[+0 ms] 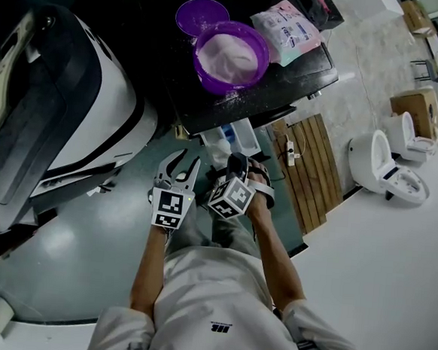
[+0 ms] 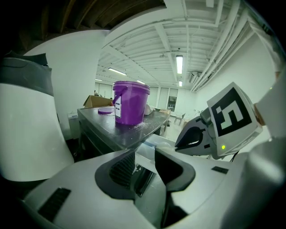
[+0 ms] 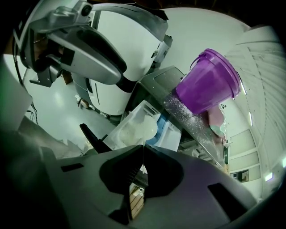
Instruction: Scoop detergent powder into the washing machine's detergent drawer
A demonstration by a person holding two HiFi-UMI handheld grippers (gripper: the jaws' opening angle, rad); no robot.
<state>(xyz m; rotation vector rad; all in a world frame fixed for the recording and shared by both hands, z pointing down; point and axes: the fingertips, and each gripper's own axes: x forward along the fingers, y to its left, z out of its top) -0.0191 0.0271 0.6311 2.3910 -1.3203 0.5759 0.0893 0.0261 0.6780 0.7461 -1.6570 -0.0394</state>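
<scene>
A purple bucket [image 1: 230,54] of white detergent powder stands on the dark table [image 1: 302,75], with spilled powder around it; it also shows as the bucket [image 2: 130,103] and the bucket [image 3: 208,82]. The white and blue detergent drawer [image 1: 233,138] sticks out below the table's front edge, beside the washing machine [image 1: 81,99]. My right gripper [image 1: 239,163] is shut on a thin white scoop handle, and its translucent scoop bowl [image 3: 147,126] hangs over the drawer [image 3: 127,132]. My left gripper [image 1: 186,164] stands open and empty just left of it, pointing at the drawer [image 2: 156,142].
A purple lid [image 1: 201,14] and a pink detergent bag [image 1: 287,29] lie on the table behind the bucket. On the floor to the right are a wooden pallet [image 1: 314,167], a power strip [image 1: 290,152], a white toilet [image 1: 389,165] and a cardboard box [image 1: 416,110].
</scene>
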